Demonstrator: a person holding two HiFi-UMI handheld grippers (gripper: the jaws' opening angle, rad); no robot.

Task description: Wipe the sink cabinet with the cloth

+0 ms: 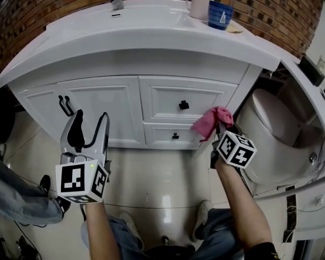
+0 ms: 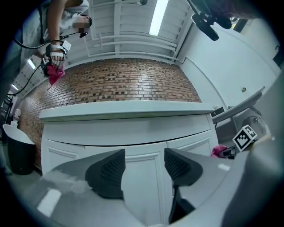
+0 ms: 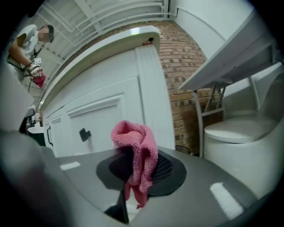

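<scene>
Fingers of the right gripper [image 3: 140, 170] pinch a bunched pink cloth [image 3: 135, 142] by its middle, a wad standing above them and a tail hanging below, held close to the right corner of the white sink cabinet [image 1: 101, 101] beside the drawers [image 1: 188, 99]; whether it touches is unclear. The left gripper [image 2: 144, 166] faces the cabinet doors with fingers spread and nothing between them. The cloth looks light, soft and limp, so this hold through the thick of the bunch should keep a padded face toward the panels.

toilet [image 1: 277, 129]: lid down (far right) | blue cup [image 1: 221, 14]: upright | brick wall [image 1: 277, 20]: behind | black bin [image 2: 17, 155]: floor, left
</scene>
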